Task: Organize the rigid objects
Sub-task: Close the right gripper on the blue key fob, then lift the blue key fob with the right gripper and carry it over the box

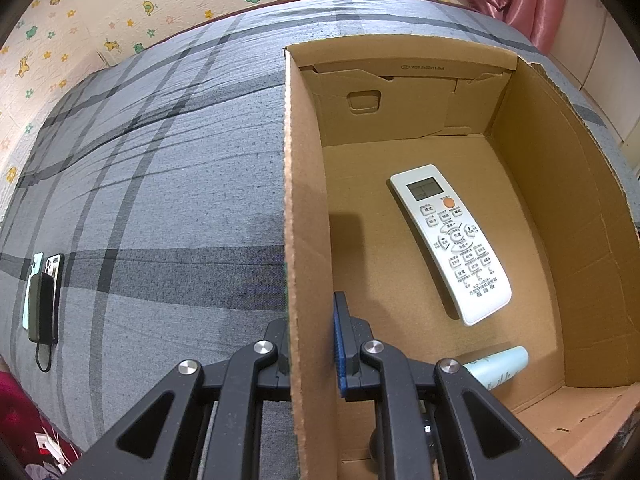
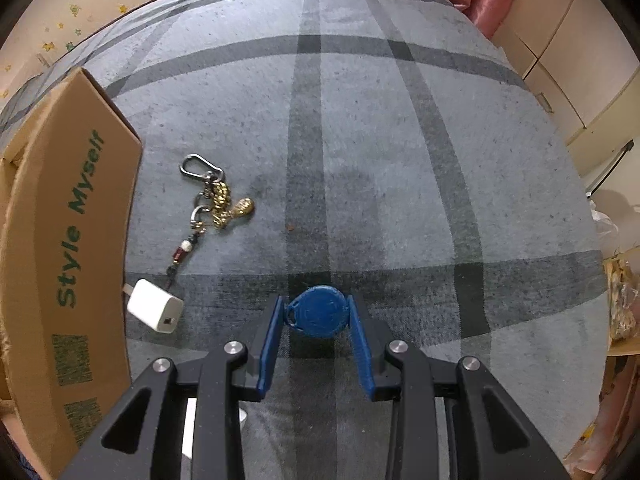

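Matt corrugated cardboard box (image 1: 308,200), raw wavy edge showing. Inside, a smooth white plastic remote (image 1: 452,240). Underneath, a woven grey plaid cloth (image 2: 360,120), slightly rough and speckled. Shiny metal carabiner (image 2: 200,168) with brassy charms, a glossy white plastic charger (image 2: 154,311), and a textured blue plastic tag (image 2: 320,312).

My left gripper (image 1: 310,344) is clamped on the near part of the cardboard box's (image 1: 308,200) left wall, one of the fingers (image 1: 342,344) inside and the other outside. Inside the box I see a white remote control (image 1: 452,240) lying flat, face up, and a pale blue tube (image 1: 496,366) near my gripper, apart from the remote. The box sits on a grey plaid bedspread (image 1: 160,184). At far left, two phones (image 1: 46,272) lie side by side with a dark power bank (image 1: 42,308) on top.
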A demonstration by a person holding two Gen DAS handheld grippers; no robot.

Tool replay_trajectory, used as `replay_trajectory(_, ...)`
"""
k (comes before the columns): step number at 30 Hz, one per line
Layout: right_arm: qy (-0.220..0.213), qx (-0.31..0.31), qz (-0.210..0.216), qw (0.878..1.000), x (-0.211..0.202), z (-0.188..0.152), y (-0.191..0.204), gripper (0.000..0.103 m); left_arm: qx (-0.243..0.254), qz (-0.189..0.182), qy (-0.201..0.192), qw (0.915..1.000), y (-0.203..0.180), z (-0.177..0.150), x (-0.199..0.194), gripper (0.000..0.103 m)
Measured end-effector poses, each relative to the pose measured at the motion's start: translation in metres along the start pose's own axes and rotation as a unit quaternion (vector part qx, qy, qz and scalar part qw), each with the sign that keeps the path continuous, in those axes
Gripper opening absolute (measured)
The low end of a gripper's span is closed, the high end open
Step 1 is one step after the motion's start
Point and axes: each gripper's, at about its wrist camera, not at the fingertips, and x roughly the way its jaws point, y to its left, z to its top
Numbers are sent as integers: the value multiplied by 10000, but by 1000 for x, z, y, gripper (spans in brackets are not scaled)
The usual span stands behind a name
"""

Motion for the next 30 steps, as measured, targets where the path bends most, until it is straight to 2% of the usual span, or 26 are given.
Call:
replay_trajectory(11,-99,-181,-43,9998,-37,4,18,34,-3,3,5,10000,0,0,1,13)
replay_trajectory(30,-484,-493,203,9974,-96,22,64,34,-3,4,13,10000,0,1,2,13)
